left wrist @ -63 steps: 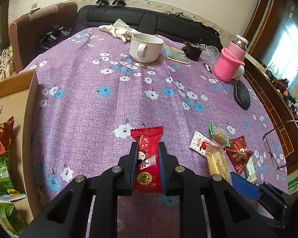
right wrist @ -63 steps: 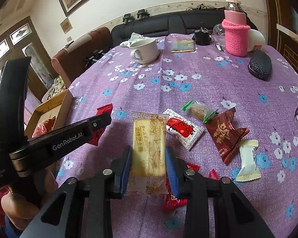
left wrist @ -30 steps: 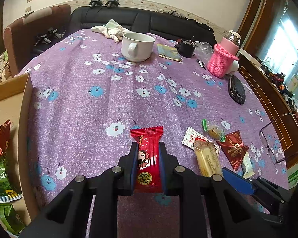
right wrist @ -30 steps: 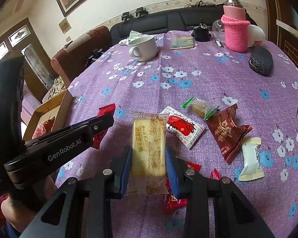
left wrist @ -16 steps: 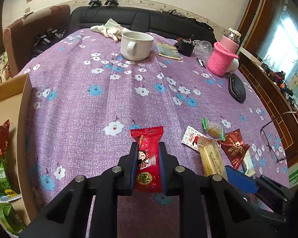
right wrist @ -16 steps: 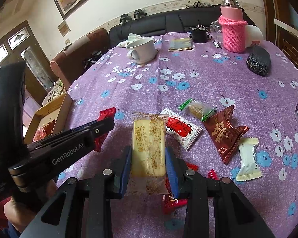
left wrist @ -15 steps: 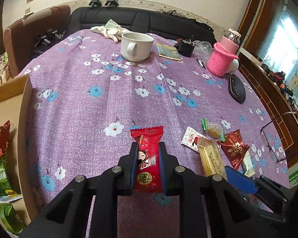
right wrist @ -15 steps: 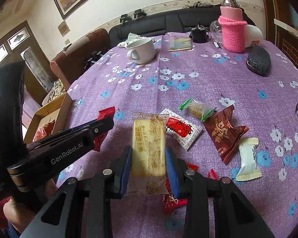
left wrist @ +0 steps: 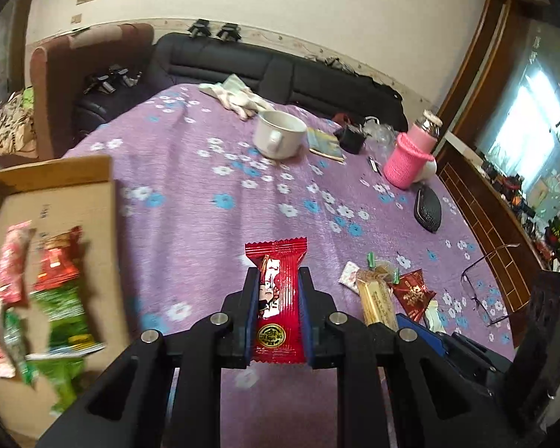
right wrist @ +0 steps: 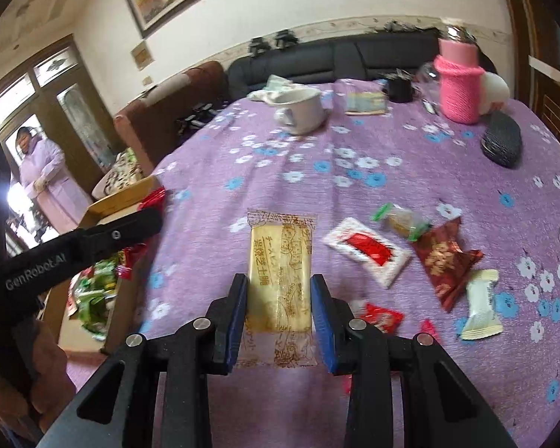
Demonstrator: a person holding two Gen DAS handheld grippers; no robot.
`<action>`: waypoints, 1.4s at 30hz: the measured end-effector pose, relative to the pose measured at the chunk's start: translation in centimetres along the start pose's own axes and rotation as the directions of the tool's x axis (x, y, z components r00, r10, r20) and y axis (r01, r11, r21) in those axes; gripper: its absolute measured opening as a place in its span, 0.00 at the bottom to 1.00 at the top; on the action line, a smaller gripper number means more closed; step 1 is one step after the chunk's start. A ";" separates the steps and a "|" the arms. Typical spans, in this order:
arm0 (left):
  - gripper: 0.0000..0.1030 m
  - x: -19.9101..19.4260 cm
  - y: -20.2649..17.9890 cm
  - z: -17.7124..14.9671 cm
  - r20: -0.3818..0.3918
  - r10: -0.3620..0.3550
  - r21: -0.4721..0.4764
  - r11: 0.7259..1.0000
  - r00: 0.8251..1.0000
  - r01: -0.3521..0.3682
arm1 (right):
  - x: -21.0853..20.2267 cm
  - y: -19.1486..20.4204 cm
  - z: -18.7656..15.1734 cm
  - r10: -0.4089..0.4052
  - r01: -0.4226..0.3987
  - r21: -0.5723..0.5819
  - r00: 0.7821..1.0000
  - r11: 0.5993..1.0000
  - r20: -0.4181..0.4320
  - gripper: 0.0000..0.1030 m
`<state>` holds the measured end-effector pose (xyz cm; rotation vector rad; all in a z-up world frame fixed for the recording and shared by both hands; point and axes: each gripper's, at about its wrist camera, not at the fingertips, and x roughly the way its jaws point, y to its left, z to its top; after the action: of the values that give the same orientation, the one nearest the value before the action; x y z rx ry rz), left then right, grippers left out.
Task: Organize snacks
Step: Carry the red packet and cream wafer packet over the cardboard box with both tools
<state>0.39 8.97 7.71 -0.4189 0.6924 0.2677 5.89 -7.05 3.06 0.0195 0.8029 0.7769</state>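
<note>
My left gripper (left wrist: 278, 291) is shut on a red candy packet (left wrist: 278, 298), held above the purple flowered tablecloth (left wrist: 212, 194). To its left lies an open cardboard box (left wrist: 56, 194) with several red and green snack packets (left wrist: 59, 298) inside. My right gripper (right wrist: 280, 298) is shut on a yellow biscuit packet (right wrist: 280, 272). That packet also shows in the left wrist view as the yellow biscuit packet (left wrist: 377, 298). Loose snacks stay on the cloth at right: a white and red sachet (right wrist: 367, 250), a dark red packet (right wrist: 444, 257), a white candy (right wrist: 481, 304).
A white mug (left wrist: 278, 134), a pink knitted bottle (left wrist: 410, 160), a black case (left wrist: 427, 209) and glasses (left wrist: 492, 287) sit toward the far and right side. A black sofa (left wrist: 280, 71) and a brown chair (left wrist: 93, 59) border the table. A person (right wrist: 44, 183) stands in the doorway at left.
Both grippers have lifted and swung left toward the cardboard box, which now shows much more of its inside in the left wrist view. Both grips are unchanged.
</note>
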 end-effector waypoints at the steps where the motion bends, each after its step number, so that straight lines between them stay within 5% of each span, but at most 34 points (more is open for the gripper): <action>1: 0.18 -0.8 0.6 -0.1 0.008 0.005 -0.006 1.000 1.000 -0.005 | -0.2 0.6 -0.1 0.008 -0.008 -0.012 1.000 1.000 0.002 0.35; 10: 0.18 -7.3 8.2 -1.8 0.076 0.118 -0.086 0.990 0.990 -0.111 | -1.3 6.2 -1.4 0.101 -0.102 -0.108 0.995 0.989 -0.022 0.35; 23: 0.18 -9.0 17.6 -6.2 0.019 0.227 -0.222 0.951 0.974 -0.217 | 1.7 17.0 -0.5 0.233 -0.249 -0.203 0.967 0.947 -0.101 0.36; 42: 0.18 -6.8 18.7 -7.7 0.011 0.229 -0.215 0.951 0.973 -0.222 | 9.9 21.8 -1.4 0.213 -0.252 -0.190 0.955 0.949 -0.207 0.36</action>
<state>-15.91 21.29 1.58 -0.5385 0.6792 0.5686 -4.15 14.73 2.22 -0.1552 0.8977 1.0998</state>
